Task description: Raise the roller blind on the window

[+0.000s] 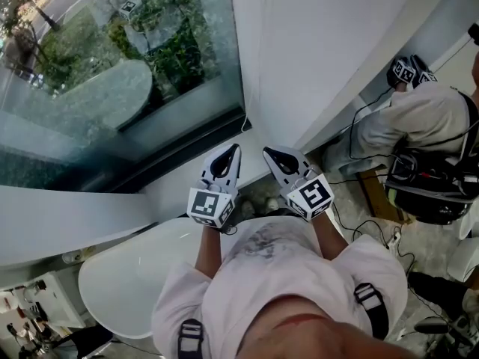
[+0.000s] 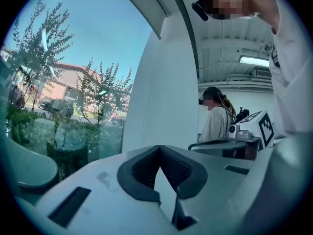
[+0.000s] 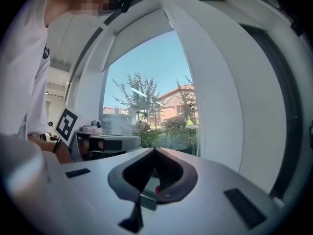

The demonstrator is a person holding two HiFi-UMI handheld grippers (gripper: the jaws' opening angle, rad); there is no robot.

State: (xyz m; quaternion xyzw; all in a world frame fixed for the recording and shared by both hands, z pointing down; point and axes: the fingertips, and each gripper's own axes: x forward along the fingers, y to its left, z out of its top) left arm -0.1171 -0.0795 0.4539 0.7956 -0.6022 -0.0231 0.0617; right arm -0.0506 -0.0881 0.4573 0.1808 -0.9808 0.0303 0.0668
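The white roller blind [image 3: 136,37] appeared as a smooth, pale band at the very head of the tall glass window [image 3: 151,82], with the pane beneath it bare to trees and a red-brick building. Its long axis ran across the window's top, along the frame, and slanted up to the right in the right gripper view. A flat white wall panel [image 1: 322,43] stood just beside the glass. The white plastic left gripper [image 1: 233,149] and the matching right gripper [image 1: 269,154] were held side by side before the person's chest, tips toward the window. Both were clenched on nothing, their ribbed dark pads [image 2: 176,168] meeting at the tips
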